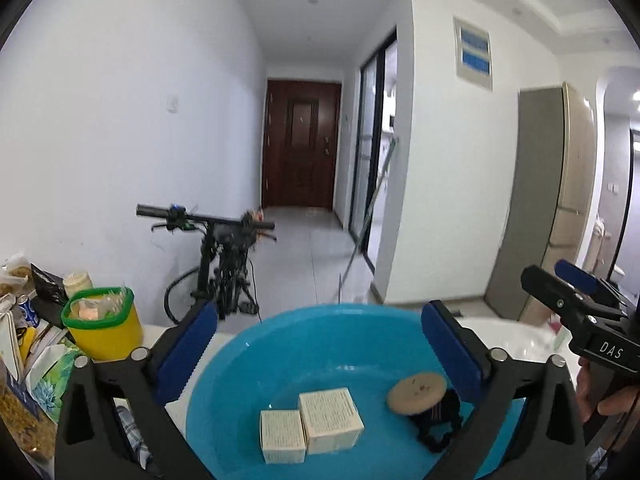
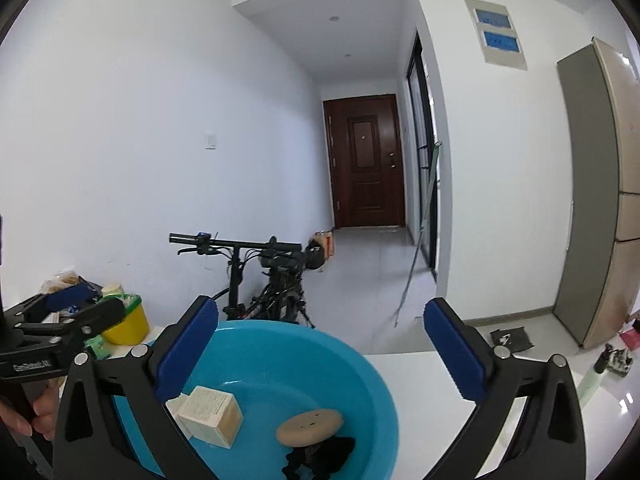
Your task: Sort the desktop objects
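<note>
Basin [image 1: 280, 344] btm edge cut off

We note a glossy white tabletop [image 2: 460, 392]. On it rest a round blue plastic basin [image 1: 280, 344] and a yellow green-rimmed plastic tub [image 1: 108, 336], just beside each other. Packets crowd its left end.

Blue basin [image 1: 280, 344], cream boxes [image 1: 330, 420], yellow green-rimmed tub [image 1: 108, 336]

White walls [image 1: 120, 80], tiled hallway floor [image 1: 296, 248], brown door [image 2: 366, 160]
</note>
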A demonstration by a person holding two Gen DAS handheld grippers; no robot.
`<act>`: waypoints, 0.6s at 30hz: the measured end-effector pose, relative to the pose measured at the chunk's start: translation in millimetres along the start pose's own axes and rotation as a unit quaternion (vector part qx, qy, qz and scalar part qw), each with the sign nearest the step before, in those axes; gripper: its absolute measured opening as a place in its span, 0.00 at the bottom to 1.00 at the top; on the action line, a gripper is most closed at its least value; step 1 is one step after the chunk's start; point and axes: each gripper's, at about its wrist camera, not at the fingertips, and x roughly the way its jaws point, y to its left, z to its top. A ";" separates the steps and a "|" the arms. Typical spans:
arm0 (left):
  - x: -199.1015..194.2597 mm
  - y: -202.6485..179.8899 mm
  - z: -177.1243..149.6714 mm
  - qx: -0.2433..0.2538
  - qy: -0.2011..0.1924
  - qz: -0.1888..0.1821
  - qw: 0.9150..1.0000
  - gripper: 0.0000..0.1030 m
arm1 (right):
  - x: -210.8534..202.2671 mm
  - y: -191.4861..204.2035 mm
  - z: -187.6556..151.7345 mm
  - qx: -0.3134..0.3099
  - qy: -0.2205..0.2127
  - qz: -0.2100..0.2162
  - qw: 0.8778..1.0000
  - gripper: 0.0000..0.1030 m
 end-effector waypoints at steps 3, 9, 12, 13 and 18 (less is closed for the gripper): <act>-5.2 -1.9 0.9 0.011 -0.020 0.036 0.999 1.00 | -0.5 3.9 2.7 -0.014 0.001 -0.010 1.000 1.00; -14.9 -3.1 1.3 0.013 -0.017 0.021 1.000 1.00 | -9.3 3.1 2.8 -0.027 -0.001 -0.019 0.999 1.00; -20.8 -5.8 1.0 0.018 -0.015 0.016 1.000 1.00 | -13.7 2.5 2.8 -0.029 0.002 -0.019 0.999 1.00; -23.1 -6.6 1.2 0.019 -0.015 0.015 1.000 1.00 | -15.4 2.4 3.7 -0.028 0.002 -0.020 0.999 1.00; -35.0 -9.5 1.1 0.017 -0.012 0.007 1.000 1.00 | -26.3 2.6 5.9 -0.028 -0.003 -0.021 0.999 1.00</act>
